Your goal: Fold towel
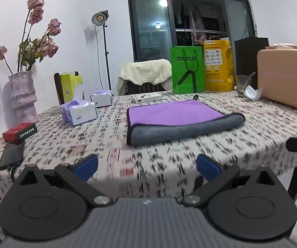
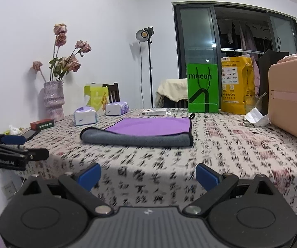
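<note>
only left view: phone (image 1: 11, 155) near red box (image 1: 19, 131).

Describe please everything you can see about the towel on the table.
The towel looks like soft, thick microfibre, purple on one face and grey on the other, with a dark bound edge. It lies flat on the patterned tablecloth, with the grey near edge folded over the purple in a rounded band. A small dark hanging loop sticks out at a far corner. Nothing else touches it; both grippers are short of it, jaws open.

Home dining rm: vase (image 1: 22, 95), tissues (image 1: 78, 111)
</note>
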The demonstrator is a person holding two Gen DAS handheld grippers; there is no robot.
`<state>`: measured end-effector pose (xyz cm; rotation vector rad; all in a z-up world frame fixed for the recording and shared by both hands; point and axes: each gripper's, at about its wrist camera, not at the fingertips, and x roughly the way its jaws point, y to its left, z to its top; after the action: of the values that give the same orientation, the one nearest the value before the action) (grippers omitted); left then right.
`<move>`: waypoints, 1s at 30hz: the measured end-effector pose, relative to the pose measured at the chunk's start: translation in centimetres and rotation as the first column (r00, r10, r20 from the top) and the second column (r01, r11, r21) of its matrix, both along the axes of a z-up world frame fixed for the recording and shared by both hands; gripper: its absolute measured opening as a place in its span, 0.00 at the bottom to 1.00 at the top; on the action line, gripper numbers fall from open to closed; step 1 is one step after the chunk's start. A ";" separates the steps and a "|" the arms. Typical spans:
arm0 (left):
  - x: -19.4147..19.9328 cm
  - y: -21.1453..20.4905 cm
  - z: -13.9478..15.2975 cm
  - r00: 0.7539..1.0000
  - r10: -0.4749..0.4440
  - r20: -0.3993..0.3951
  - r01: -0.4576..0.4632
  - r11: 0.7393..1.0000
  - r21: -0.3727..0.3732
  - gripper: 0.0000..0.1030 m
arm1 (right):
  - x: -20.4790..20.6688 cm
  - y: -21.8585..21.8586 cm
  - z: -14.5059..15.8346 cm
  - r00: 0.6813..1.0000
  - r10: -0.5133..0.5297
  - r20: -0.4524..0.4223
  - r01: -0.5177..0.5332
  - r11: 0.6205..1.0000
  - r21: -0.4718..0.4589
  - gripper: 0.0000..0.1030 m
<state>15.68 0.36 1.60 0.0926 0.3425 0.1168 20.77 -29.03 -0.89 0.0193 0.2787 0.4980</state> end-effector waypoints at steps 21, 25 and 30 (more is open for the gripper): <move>15.8 5.7 0.6 0.989 -0.056 -0.135 0.030 0.981 -0.190 0.70 | 20.1 1.5 1.3 0.983 0.085 -0.164 -0.089 0.996 -0.013 0.78; 16.9 6.5 -0.3 0.979 -0.081 -0.189 0.034 0.969 -0.243 0.61 | 22.2 1.9 0.9 0.965 0.116 -0.235 -0.124 0.992 -0.017 0.66; 17.4 6.7 -0.8 0.965 -0.127 -0.229 0.065 0.963 -0.261 0.31 | 23.8 2.2 0.3 0.944 0.133 -0.302 -0.150 0.988 -0.033 0.46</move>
<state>33.08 7.10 0.82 -0.1296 0.5954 -0.0372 44.54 -26.79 -0.62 0.0210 0.5941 0.6311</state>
